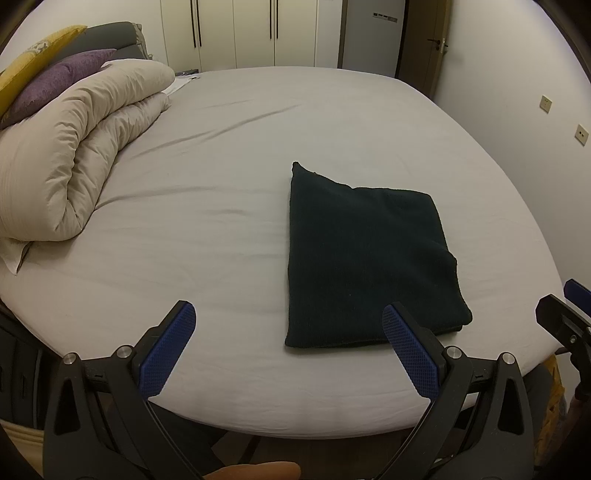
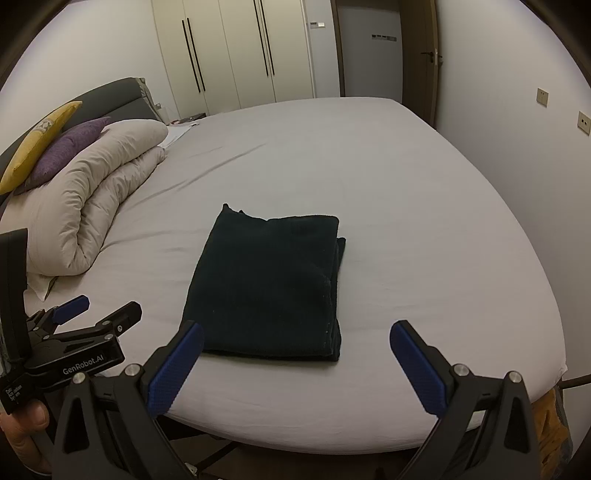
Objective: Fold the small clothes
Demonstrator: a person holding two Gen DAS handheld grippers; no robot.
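Note:
A dark, folded garment point(image 1: 365, 258) lies flat as a rectangle on the pale grey bed sheet point(image 1: 229, 177), near the front edge; the right wrist view has the garment point(image 2: 269, 288) at centre. My left gripper point(image 1: 288, 328) hovers open just in front of it, its right blue fingertip overlapping the garment's near edge in the image. My right gripper point(image 2: 295, 345) is open too, held before the garment's near edge with nothing between its fingers. In the right wrist view the left gripper point(image 2: 96, 310) shows at lower left, held by a hand.
A rolled beige duvet point(image 1: 74, 155) lies along the bed's left side, with purple point(image 1: 55, 85) and yellow point(image 1: 33, 59) cushions against a dark headboard. Wardrobe doors point(image 1: 258, 33) and a door stand beyond the bed. The wall point(image 1: 535, 110) runs along the right.

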